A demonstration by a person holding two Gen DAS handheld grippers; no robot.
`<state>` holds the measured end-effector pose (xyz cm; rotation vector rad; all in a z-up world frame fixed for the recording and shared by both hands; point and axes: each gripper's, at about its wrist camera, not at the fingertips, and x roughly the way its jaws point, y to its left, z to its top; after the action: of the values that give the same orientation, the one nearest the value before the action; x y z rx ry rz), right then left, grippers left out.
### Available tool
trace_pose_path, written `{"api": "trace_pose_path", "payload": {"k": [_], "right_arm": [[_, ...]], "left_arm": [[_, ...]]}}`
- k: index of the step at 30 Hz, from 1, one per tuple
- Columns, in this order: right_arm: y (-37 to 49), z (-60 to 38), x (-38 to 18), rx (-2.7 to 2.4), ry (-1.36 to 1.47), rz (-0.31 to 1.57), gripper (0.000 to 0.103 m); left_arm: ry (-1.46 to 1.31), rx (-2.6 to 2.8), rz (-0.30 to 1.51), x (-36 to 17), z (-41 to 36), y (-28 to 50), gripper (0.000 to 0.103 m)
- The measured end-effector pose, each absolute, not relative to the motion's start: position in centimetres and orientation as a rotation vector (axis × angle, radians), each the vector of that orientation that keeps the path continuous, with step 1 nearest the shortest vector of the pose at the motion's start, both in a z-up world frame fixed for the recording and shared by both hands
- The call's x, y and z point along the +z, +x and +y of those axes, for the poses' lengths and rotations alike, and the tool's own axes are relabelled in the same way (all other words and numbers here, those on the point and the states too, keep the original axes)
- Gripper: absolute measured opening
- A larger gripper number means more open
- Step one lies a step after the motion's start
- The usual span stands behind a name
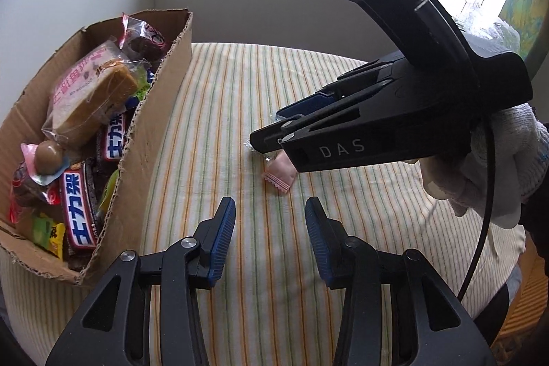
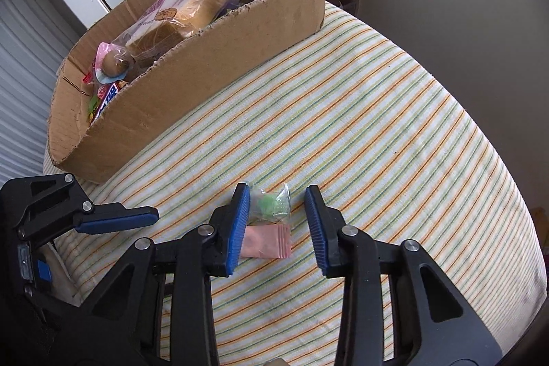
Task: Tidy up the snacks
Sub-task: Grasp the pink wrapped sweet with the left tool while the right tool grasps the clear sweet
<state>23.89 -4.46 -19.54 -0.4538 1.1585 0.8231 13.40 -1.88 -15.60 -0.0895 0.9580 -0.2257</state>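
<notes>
We're working over a bench w/ a striped cloth (image 2: 360, 112) in cream, orange and green. Two small sweets are lying on it, well apart from the torn brown cardboard box (image 2: 206, 84) of snacks at the bench's far left: a clear crinkly wrapper w/ a green candy inside (image 2: 271, 204), and touching it on the near side, a flat pink sachet w/ zigzag-cut ends (image 2: 266, 246).

Right claw (image 2: 276, 225) is pointing steeply down and straddling both sweets. Its blue ribbed pads aren't pressing yet: left pad is touching the clear wrapper's edge, right pad is standing clear, so it's released, nothing gripped. Left claw (image 1: 270, 240) is hovering empty beside it, jaws apart, nothing between them.

Handling, as we're judging it: both sweets are v. light, wrappers thin and slippery, the clear one probably crackly and springy. Best taking the clear one across its middle bulge where the candy is, not the loose twisted ends, which may slide out. The pink sachet is lying flat, so prob. needing a pinch at one edge.

Writing: "DAS" is showing on the right claw's finger in the left view. Bars in the box are carrying bold white Chinese characters on blue and red, reading approx. "士力架".
</notes>
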Motion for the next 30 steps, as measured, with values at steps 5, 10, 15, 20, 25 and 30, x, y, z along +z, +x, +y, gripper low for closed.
{"api": "trace_pose_path", "payload": {"k": [5,10,15,20,25,30], "right_arm": [[24.3,-5.0,-19.6,0.825,-0.455,1.16,0.024],[25.5,-6.5,-20.0,0.804,-0.443,1.168,0.023],[26.3,-7.9,-20.0,0.787,-0.434,1.171,0.023],[26.6,-8.8,-20.2,0.771,-0.415,1.171,0.023],[26.1,-9.7,-20.2,0.768,-0.403,1.164,0.023],[25.1,-10.0,-20.1,0.762,-0.408,1.161,0.023]], "left_arm": [[-0.069,-0.231,0.962,-16.0,-2.5,14.1,0.04],[-0.025,-0.239,0.96,-16.1,-3.4,15.3,0.04],[0.034,-0.25,0.981,-16.6,-4.7,16.6,0.04],[0.125,-0.262,1.006,-17.3,-6.7,18.3,0.04],[0.144,-0.265,1.015,-17.7,-7.5,20.0,0.039],[0.153,-0.262,1.012,-17.5,-8.2,19.5,0.019]]}}
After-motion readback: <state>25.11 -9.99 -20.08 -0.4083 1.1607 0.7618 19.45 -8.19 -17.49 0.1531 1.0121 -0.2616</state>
